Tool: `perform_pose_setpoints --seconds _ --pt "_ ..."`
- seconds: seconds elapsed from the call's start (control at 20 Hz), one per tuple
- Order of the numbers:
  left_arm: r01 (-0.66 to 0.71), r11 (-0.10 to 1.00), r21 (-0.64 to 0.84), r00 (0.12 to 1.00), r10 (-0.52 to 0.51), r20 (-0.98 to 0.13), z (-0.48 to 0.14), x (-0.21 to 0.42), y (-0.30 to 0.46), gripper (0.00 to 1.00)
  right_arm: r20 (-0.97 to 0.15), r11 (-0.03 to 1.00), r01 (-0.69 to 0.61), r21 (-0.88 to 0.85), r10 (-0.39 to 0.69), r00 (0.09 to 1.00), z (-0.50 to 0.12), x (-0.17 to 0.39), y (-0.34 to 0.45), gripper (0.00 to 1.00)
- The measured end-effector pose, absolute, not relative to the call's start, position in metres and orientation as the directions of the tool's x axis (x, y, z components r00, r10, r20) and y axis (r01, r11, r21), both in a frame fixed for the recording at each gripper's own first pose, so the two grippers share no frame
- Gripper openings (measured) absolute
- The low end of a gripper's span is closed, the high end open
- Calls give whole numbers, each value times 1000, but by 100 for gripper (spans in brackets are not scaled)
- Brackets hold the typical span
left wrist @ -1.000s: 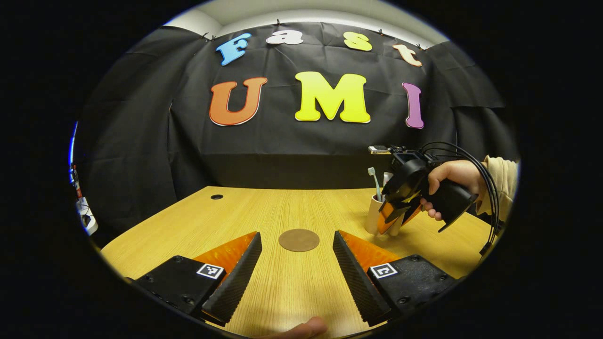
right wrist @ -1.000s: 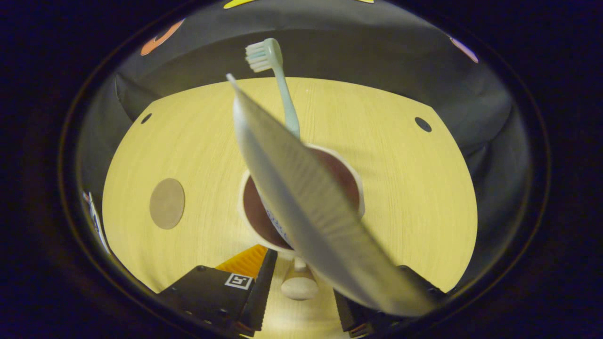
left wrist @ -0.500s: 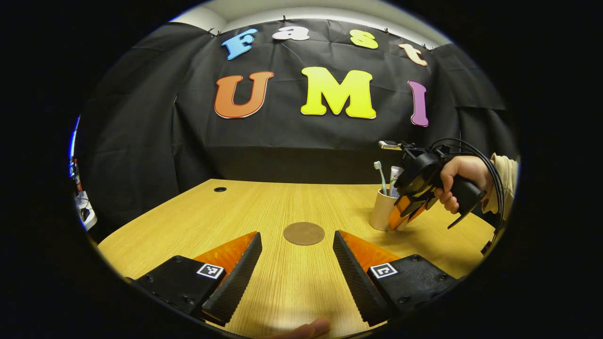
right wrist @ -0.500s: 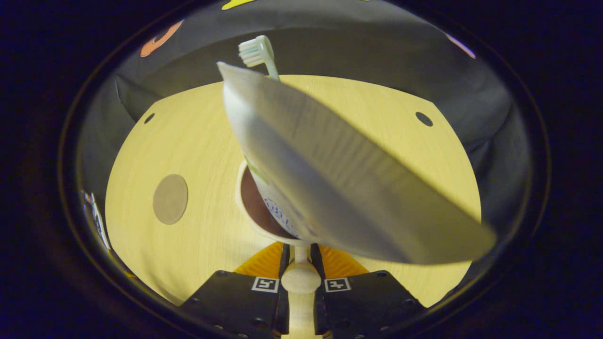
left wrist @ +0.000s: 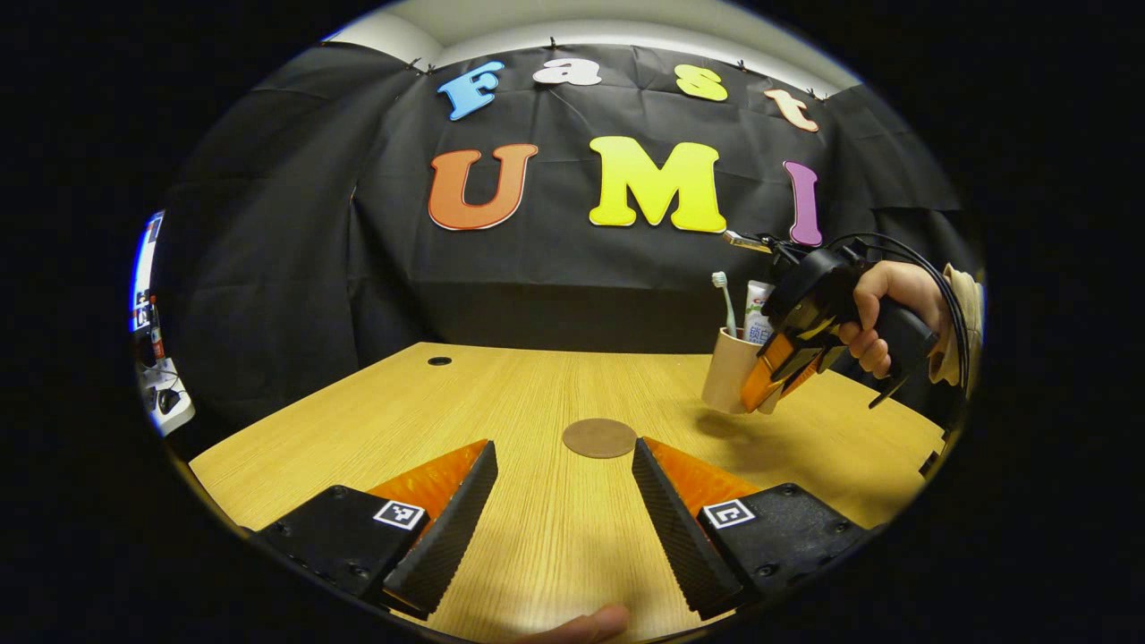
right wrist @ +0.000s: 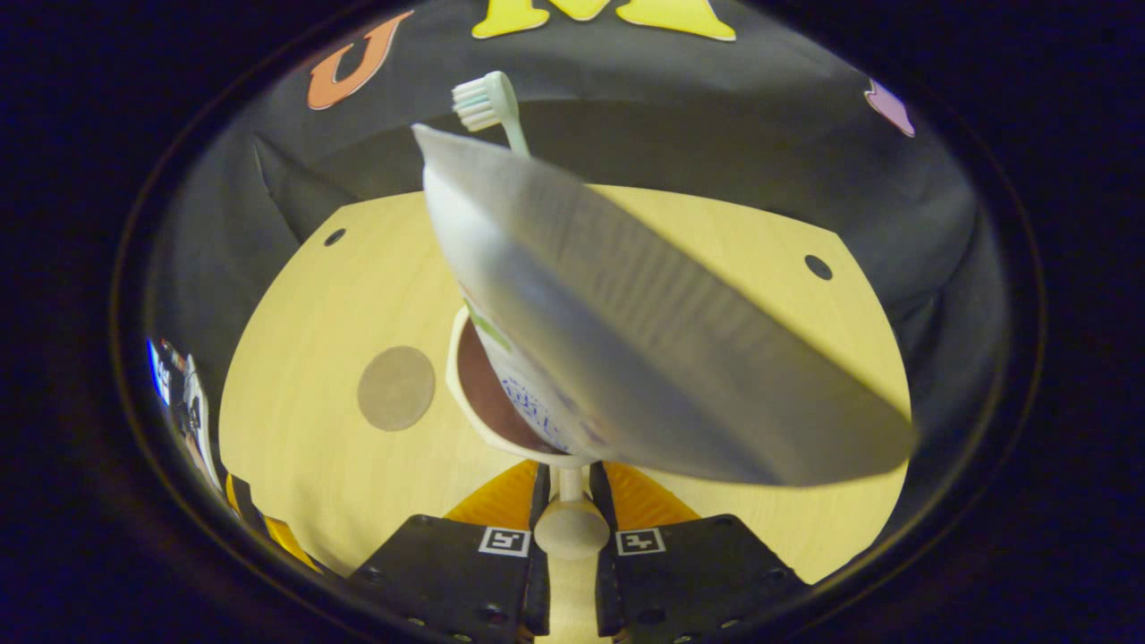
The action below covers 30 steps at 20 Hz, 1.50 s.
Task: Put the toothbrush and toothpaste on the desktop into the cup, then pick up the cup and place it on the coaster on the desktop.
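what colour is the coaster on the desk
Brown, a flat round disc. The coaster shows best in the left gripper view, lying bare on the desk.

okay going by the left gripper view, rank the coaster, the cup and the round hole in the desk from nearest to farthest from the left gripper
1. The coaster, flat on the desk just beyond the left gripper, slightly to its right.
2. The cup, off to the right, held above the desk by the right gripper.
3. The round hole, near the desk's far left edge.
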<state>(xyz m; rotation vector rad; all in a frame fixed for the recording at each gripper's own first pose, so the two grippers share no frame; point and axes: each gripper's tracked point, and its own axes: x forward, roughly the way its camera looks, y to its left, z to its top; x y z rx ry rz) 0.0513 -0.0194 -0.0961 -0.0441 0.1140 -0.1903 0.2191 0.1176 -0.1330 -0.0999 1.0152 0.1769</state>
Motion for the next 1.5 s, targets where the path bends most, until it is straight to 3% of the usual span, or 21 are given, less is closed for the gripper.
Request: perform_pose_setpoints --seconds 0.45,0.9,1.15,1.25,1.3,1.35,1.4,1.5 --pt "159 985 -62 983 -164 -81 -98 35 10 97 -864 943 -331 9 174 472 -159 214 222 20" --pt "168 982 -82 983 -173 -58 -95 25 23 96 -881 936 -352 -26 145 450 -191 229 263 19" --pt "178 979 -94 980 -185 -75 -101 23 20 97 -881 935 -352 -33 139 452 -187 218 270 24" --pt "180 979 -93 979 -188 -83 -103 23 19 97 -877 939 -342 38 196 439 -183 211 280 33" --pt "177 980 -94 979 -186 -87 -103 22 19 97 -875 940 -336 63 214 433 -183 207 282 56" --pt "174 980 -91 979 -183 -91 -106 22 19 97 -872 939 -337 66 218 438 -181 204 279 70" --pt "171 982 -81 980 -178 -93 -105 20 19 97 -863 937 -344 54 217 457 -178 204 277 89" --pt "168 984 -60 981 -173 -93 -104 17 19 97 -841 937 -348 31 213 498 -170 202 270 96"
